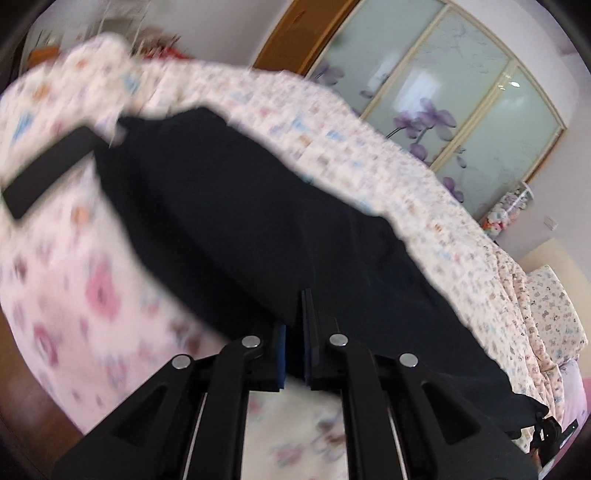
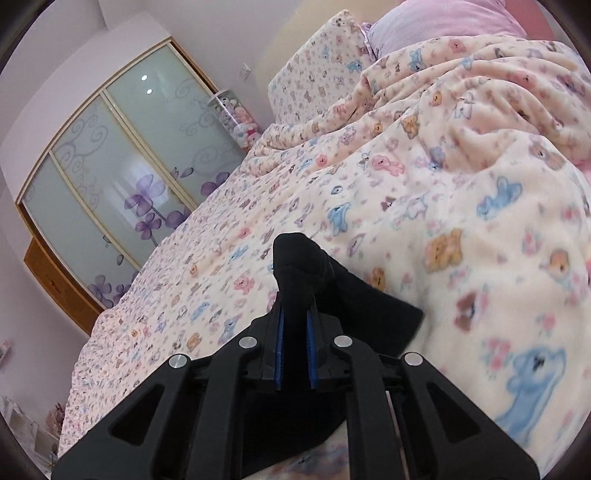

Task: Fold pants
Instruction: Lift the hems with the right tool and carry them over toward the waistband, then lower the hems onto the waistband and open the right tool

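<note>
The black pants point(image 1: 236, 206) lie spread across the bed's teddy-bear blanket point(image 1: 74, 280) in the left wrist view. My left gripper point(image 1: 295, 325) is shut on the near edge of the pants. In the right wrist view my right gripper point(image 2: 295, 317) is shut on a bunched fold of the pants point(image 2: 299, 258), which sticks up past the fingertips and drapes to the right. The rest of the pants is hidden in that view.
A flat black rectangular object point(image 1: 48, 170) lies on the blanket left of the pants. Pillows point(image 2: 436, 26) are at the bed's head. A wardrobe with frosted flower-print sliding doors point(image 2: 110, 184) stands beyond the bed. A jar of plush toys point(image 2: 236, 118) stands beside it.
</note>
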A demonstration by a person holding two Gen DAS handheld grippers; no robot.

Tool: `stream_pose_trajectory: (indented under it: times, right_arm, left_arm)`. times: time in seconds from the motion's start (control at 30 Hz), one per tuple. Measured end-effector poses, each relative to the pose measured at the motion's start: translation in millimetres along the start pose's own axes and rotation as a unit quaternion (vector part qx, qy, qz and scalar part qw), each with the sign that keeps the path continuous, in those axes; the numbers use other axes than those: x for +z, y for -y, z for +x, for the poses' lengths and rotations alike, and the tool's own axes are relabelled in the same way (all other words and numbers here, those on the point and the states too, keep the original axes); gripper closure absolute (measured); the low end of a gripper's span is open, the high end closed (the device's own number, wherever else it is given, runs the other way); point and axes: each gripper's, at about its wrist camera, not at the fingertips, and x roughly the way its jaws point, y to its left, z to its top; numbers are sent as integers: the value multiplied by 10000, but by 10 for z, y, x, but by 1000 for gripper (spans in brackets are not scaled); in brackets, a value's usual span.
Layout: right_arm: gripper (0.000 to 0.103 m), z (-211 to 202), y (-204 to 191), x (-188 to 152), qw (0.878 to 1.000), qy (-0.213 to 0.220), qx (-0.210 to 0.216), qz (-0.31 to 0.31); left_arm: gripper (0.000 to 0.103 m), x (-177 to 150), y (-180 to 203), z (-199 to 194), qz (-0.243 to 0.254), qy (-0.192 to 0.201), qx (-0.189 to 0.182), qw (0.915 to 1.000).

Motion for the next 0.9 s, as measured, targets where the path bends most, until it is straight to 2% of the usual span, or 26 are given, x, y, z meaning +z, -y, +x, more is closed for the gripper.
stream_pose_trajectory:
  times: [0.13,0.23,0.3,0.33,0.37,0.43,0.47,0.5,0.57,0.67,0.73,0.77,0.8,0.83,0.87,0.9]
  right_arm:
    - [93,12,-2,14,9999,-77,-27,-73]
    - [93,146,103,-70,9980,-497,-386,-101]
    - [93,195,256,-137,9955,-817,-464,115]
    - [93,203,340,-162,9938,-987,-453,223]
    - [93,198,377,-178,9929,-1082,-419,278]
    - [91,155,424,-194,9908,-1278,-325,301]
    - [91,95,438,-187,9903,-1333,-274,263]
    - [91,32,443,-173,9906,-1325,-285,208]
    - [91,-121,445,-111,9930,-1101,-418,91]
    - [90,-363,201,19,9963,-570,-389,-516]
    - [90,-382,-166,48,9920,-570,143,-1117]
    - [90,-344,-449,18,9837,-731,640,-1516]
    - [90,-293,-758,-59,9703,-928,1069,-1963]
    - [90,-261,-959,-128,9598,-1044,1310,-2251]
    - [90,-190,-1300,-276,9384,-1252,1751,-2705]
    - [90,-114,-1694,-476,9089,-1518,2238,-3176]
  left_arm:
    - [96,-114,-7,54,-1,132,94,9999]
    - [91,-165,36,41,308,188,216,9991]
    - [83,-176,51,-16,431,242,233,9985]
    - [72,-182,53,-63,492,314,246,9980]
    - [57,-196,68,-136,593,466,354,9965]
    - [40,-239,126,-290,805,853,503,9918]
    - [31,-256,175,-380,935,1070,530,9884]
    - [26,-271,225,-462,1037,1267,541,9850]
    - [12,-303,361,-594,1248,1593,478,9781]
    - [3,-377,657,-655,1547,1762,245,9718]
    - [2,-465,843,-627,1636,1799,88,9699]
    - [2,-557,962,-597,1668,1844,-6,9686]
    - [2,-625,1026,-570,1693,1901,-34,9670]
    - [2,-732,1134,-532,1739,1993,1,9644]
    - [2,-790,1188,-506,1791,2054,6,9622]
    - [2,-879,1264,-478,1879,2145,-14,9585]
